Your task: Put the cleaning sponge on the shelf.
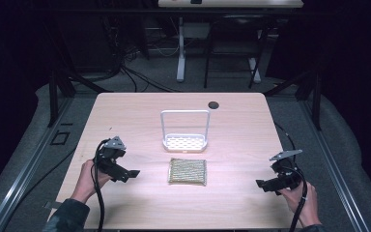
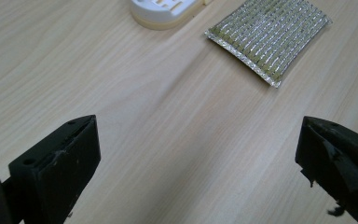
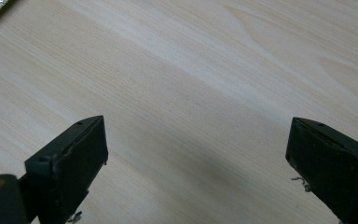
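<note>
Nothing handled yet on the counter (image 1: 125, 111).
Left hand-held gripper (image 1: 131, 173) and right hand-held gripper (image 1: 262, 184) both spread, empty; scouring pad (image 1: 187, 171) lies just before the white rack (image 1: 185, 130).

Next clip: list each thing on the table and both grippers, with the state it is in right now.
Sponge: lying flat on the table, untouched, just in front of the rack.
White rack: upright, tray empty, handle loop standing up.
Left gripper: jaws wide open, holding nothing, aimed toward the sponge.
Right gripper: jaws wide open, holding nothing, over bare tabletop.
</note>
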Available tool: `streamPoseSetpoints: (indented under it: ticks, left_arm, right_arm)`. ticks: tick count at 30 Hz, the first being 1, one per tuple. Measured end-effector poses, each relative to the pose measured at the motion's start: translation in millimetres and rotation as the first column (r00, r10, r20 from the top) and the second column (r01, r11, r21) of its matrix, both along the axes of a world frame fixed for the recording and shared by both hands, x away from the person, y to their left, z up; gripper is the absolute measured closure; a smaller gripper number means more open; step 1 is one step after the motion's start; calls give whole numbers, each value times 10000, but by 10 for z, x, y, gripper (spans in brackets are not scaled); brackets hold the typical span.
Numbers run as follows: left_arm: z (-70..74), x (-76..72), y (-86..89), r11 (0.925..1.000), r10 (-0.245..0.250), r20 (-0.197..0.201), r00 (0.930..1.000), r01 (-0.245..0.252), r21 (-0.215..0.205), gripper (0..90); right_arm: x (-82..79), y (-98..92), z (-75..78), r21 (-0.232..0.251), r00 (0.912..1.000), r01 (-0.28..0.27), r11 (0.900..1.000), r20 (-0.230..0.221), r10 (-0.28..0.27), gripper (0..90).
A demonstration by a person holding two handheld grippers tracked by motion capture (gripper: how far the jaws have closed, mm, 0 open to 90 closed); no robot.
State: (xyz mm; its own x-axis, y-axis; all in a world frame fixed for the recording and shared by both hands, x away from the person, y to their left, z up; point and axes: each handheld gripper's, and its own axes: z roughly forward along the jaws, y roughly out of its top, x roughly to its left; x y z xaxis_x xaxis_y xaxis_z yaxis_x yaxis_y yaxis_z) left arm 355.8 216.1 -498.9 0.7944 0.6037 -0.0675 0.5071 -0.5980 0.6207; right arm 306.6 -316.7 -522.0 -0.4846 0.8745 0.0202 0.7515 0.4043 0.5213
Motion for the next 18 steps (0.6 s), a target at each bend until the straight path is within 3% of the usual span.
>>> streamPoseSetpoints:
  ticks: [7, 12, 14, 18]
  left_arm:
    - [51, 40, -167, 9978, -632, 137, 9979, 629, 194, 0]
    - [107, 41, -369, 9879, -1479, 265, 9886, 1464, 521, 0]
    - [144, 55, -477, 9800, -1868, 292, 9820, 1842, 748, 0]
    - [179, 55, -579, 9724, -2201, 250, 9752, 2173, 852, 0]
  right_arm:
    - [3, 15, -2, -6, 9999, -144, 9999, 50, 144, 49]
    - [-1, 17, 1, -38, 9998, -178, 9998, 45, 179, 51]
    - [-3, 20, 2, -1, 9997, -235, 9997, 12, 235, 51]
    - [-13, 28, 7, 0, 9996, -271, 9996, -122, 271, 51]
